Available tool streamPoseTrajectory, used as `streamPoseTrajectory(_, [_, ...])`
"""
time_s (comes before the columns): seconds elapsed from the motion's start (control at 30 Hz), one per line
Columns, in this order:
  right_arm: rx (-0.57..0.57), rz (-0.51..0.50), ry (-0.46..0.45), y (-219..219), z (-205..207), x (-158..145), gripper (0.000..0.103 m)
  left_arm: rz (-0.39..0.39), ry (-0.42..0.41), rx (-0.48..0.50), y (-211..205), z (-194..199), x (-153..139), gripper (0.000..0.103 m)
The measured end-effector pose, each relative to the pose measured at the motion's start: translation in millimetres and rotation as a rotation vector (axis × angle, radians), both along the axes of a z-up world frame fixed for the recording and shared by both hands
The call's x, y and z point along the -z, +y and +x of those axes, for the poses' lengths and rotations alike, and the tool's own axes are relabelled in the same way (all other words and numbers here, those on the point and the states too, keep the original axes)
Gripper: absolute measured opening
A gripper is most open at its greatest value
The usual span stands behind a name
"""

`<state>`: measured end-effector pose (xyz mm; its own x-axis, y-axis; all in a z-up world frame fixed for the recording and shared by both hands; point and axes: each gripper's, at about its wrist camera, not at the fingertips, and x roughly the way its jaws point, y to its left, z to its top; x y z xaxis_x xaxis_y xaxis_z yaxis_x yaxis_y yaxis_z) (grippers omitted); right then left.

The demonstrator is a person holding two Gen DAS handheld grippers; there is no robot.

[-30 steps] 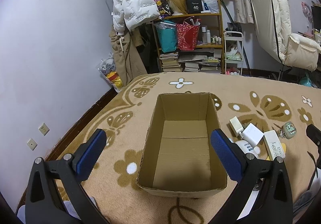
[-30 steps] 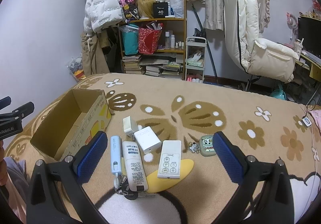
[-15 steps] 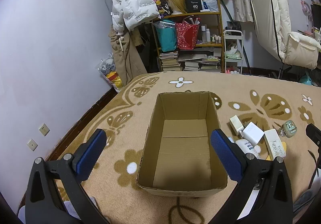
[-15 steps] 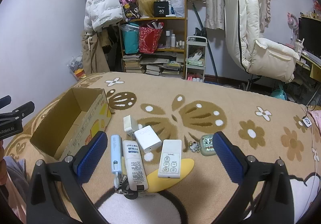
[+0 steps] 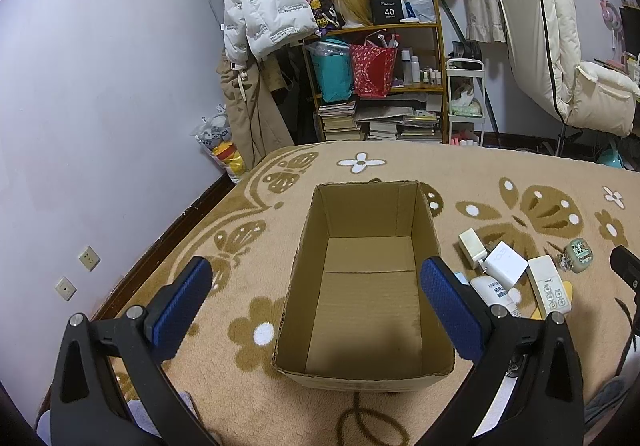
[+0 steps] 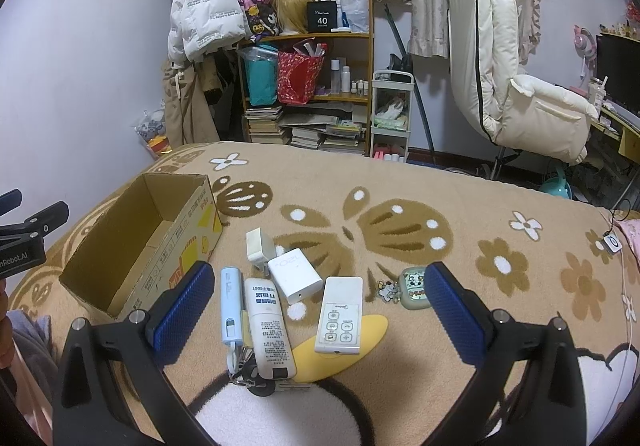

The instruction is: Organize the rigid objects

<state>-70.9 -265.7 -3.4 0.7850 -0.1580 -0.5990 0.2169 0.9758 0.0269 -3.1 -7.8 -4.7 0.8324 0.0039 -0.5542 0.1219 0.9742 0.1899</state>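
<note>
While both grippers (image 5: 316,300) (image 6: 318,304) gape empty, smooth plastic gadgets (image 6: 340,314) flank corrugated box (image 5: 362,286).

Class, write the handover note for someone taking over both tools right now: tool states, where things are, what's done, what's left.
Left tool: open, empty, above the box.
Right tool: open, empty, above the pile.
Box: empty, on the blanket.
Beside it: remote, tube, blue stick, two chargers, small case, keys, yellow piece.
Done: nothing boxed.
Left: everything.
</note>
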Motion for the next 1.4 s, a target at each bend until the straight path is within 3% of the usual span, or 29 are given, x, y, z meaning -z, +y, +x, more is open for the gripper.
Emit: streamPoseTrajectory(1.4, [-0.006, 0.003, 0.013, 3.2, 0.1, 8.9, 0.103, 0.019, 0.029, -0.005, 5.7, 3.8, 3.2, 0.103])
